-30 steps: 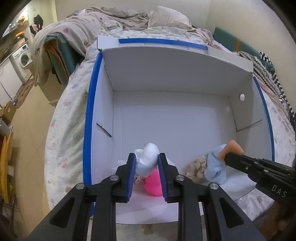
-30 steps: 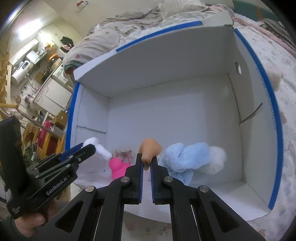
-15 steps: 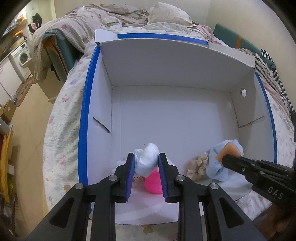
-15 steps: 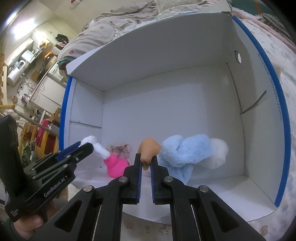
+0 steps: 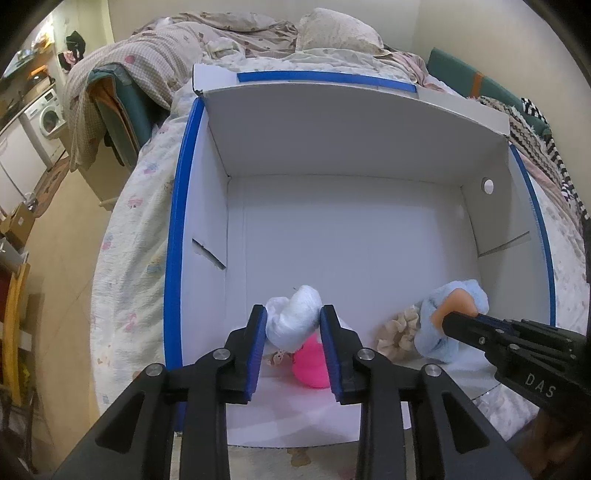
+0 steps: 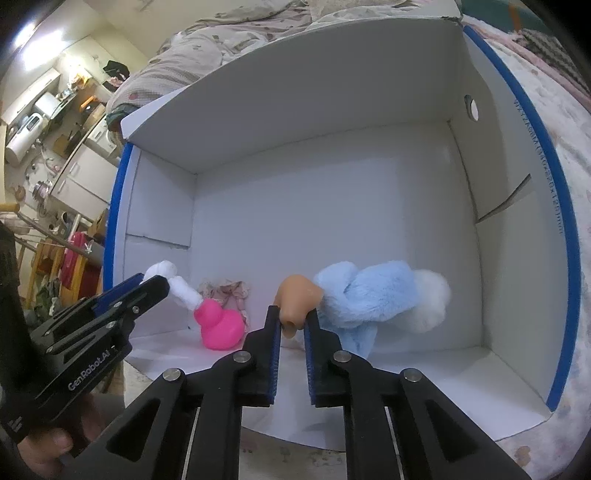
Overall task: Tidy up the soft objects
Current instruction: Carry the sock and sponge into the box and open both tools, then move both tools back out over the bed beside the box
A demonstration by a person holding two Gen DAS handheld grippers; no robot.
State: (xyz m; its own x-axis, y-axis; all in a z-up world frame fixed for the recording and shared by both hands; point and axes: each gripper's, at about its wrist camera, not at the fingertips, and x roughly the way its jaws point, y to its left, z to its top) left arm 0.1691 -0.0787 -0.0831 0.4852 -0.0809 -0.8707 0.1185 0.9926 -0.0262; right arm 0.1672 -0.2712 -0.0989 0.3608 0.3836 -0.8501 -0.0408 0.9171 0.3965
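A big white cardboard box (image 5: 347, 236) with blue-taped rims lies open on the bed. My left gripper (image 5: 293, 325) is shut on a white cloth bundle (image 5: 295, 321) above the box's near left part; it also shows in the right wrist view (image 6: 173, 284). My right gripper (image 6: 293, 325) is shut on a tan rubber toy (image 6: 297, 301), above the box's near edge, with its jaws slightly parted around the toy. Inside the box lie a pink rubber duck (image 6: 219, 325), a light blue plush (image 6: 369, 299), a beige scrunchie (image 5: 397, 334) and a small patterned cloth (image 6: 225, 291).
The box (image 6: 332, 206) sits on a floral bedspread (image 5: 133, 236). Rumpled bedding and a pillow (image 5: 332, 33) lie behind it. A washing machine (image 5: 44, 114) and kitchen clutter are far left. The far half of the box floor holds nothing.
Both grippers have moved forward over the box with their loads, so the box looks larger. The right gripper's jaws have parted slightly around the tan toy.
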